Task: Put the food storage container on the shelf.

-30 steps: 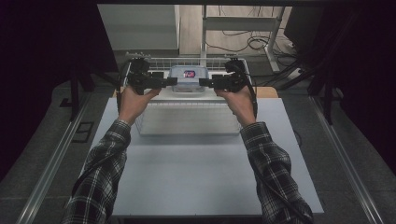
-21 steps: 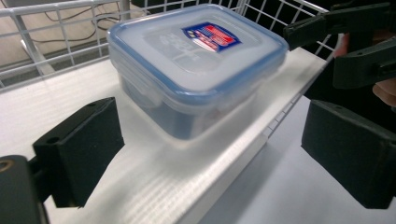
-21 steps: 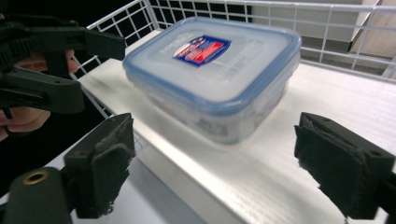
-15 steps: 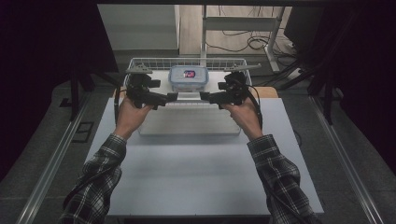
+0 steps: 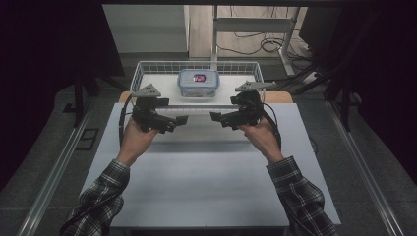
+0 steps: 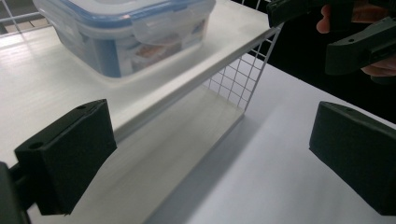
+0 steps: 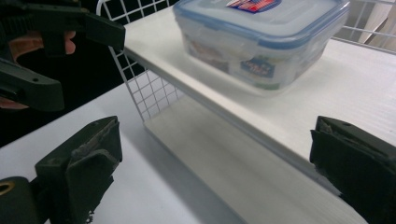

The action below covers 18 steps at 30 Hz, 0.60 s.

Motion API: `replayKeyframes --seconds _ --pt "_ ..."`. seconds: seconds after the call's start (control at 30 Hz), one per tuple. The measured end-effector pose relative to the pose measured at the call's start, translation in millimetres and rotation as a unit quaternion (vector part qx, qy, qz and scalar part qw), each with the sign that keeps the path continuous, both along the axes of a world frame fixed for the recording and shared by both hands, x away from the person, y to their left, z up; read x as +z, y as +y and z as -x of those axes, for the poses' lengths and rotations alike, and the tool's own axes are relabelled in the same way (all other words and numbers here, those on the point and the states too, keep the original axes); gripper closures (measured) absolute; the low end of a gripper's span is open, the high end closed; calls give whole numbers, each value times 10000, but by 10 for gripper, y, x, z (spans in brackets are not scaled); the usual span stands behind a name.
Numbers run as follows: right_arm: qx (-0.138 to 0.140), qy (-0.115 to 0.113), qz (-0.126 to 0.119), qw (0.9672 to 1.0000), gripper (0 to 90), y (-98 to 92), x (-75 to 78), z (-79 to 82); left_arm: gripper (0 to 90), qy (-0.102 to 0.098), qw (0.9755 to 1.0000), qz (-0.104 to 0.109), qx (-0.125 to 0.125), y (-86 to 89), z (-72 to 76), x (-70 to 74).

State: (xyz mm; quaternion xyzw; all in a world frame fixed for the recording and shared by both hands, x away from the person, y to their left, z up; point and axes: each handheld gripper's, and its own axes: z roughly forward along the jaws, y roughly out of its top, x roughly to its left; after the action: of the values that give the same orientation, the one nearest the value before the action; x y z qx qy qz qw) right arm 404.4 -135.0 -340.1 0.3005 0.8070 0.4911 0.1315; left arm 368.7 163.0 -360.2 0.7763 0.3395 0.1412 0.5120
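Note:
A clear plastic container [image 5: 198, 82] with a blue-rimmed snap lid sits on the white shelf board [image 5: 162, 83] of a wire rack [image 5: 142, 71] at the table's far edge. Both grippers hover over the table just in front of the rack, their tips facing each other across a small gap. My left gripper [image 5: 181, 119] is open and holds nothing. My right gripper [image 5: 216, 117] is open as well. In the left gripper view the container [image 6: 126, 32] lies beyond the open left gripper [image 6: 210, 158]. The right gripper view shows the container [image 7: 261, 35] past the open right gripper [image 7: 215, 172].
The white table [image 5: 196, 187] stretches toward the person. Under the shelf board [image 6: 46, 79] the rack has a lower white level [image 7: 243, 168] behind its wire end wall [image 6: 233, 84]. Table legs and cables lie on the floor behind the rack.
Both grippers have drawn back from either side of the container toward the person. The container stays on the shelf.

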Motion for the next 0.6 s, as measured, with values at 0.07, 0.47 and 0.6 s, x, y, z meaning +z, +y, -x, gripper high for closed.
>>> replayKeyframes --seconds 0.07,0.47,0.6 --pt "11 -98 79 9999 4 10 -23 62 0 -32 10000 8 -12 -3 66 -29" --pt "154 -269 344 9989 0 72 -239 309 0 -166 9996 -235 24 -70 371 -266" --pt "209 -233 345 9989 0 78 -344 369 0 -151 9996 -231 26 -87 462 -400"
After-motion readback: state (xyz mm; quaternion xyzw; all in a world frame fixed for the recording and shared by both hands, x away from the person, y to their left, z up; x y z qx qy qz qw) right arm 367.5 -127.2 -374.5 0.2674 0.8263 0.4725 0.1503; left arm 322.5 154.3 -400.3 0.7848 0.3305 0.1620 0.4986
